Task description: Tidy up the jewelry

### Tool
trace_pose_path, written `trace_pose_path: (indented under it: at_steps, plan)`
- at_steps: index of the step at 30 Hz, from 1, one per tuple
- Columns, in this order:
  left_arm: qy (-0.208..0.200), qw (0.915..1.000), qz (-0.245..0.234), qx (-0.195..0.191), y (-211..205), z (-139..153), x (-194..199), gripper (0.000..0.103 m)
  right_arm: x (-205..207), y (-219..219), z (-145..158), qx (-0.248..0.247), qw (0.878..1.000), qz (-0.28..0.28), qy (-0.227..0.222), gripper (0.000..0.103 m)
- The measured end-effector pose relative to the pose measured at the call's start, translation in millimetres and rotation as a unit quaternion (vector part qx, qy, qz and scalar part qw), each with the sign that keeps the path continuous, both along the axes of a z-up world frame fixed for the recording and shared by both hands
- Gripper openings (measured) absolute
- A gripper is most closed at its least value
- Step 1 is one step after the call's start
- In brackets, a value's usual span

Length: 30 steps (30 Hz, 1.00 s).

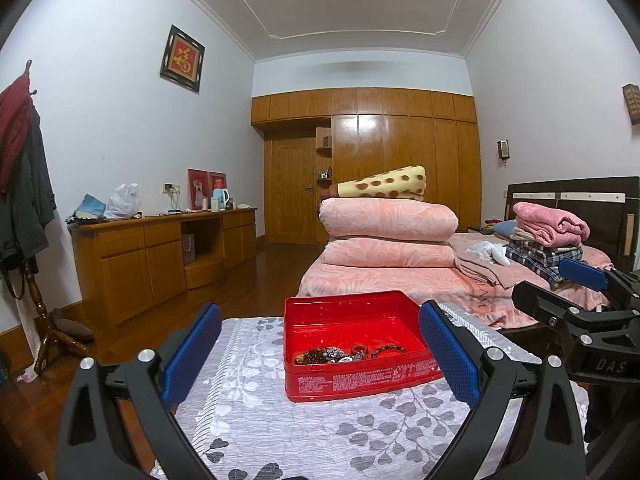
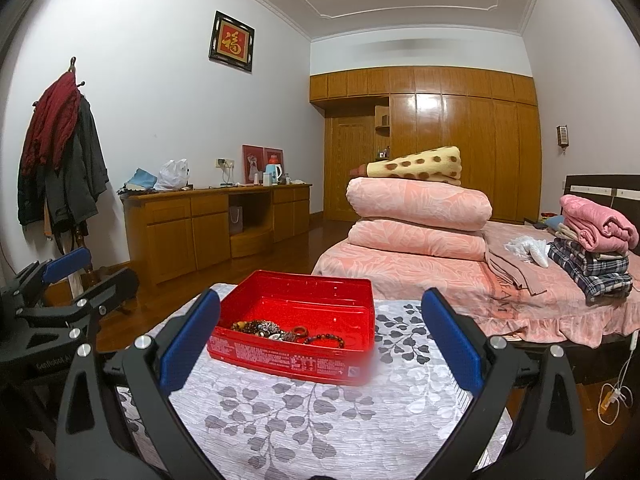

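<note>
Hovering level: left gripper [image 1: 320, 354] spread | right gripper [image 2: 320, 340] spread | red tin [image 1: 352, 360] ahead

Left hand-held gripper [image 1: 320, 354]: black angular plastic frame, triangular cut-outs, silver round screws, blue textured pads [image 1: 191, 354]. Right hand-held gripper [image 2: 320, 342]: same build, black frame, blue pads [image 2: 452, 344]; white lettering on body, partly legible.

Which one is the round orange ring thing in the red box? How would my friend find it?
Start at the leaf-print cloth, where the open red box sits. Look inside at the jewelry heaped along its near wall. The ring lies right of the tangled bead pile and left of the dark bead bracelet; it alone is one smooth orange-brown hoop, not strung beads.
</note>
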State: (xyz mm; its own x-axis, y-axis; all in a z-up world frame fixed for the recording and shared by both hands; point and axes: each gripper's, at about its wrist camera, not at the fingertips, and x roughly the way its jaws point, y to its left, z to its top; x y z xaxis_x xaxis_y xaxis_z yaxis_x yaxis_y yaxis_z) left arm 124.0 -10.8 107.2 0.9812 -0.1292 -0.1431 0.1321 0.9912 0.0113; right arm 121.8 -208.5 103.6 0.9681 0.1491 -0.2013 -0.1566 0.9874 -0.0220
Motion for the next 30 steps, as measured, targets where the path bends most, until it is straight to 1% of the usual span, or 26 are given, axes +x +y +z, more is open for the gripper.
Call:
trace_pose_path:
  at_steps: [30]
  plan:
    - [0.01,0.9999,-0.004,-0.003,-0.6,-5.4,5.8,0.097,3.3,3.9,-4.4,-0.001,1.0,-0.001,0.005,0.097]
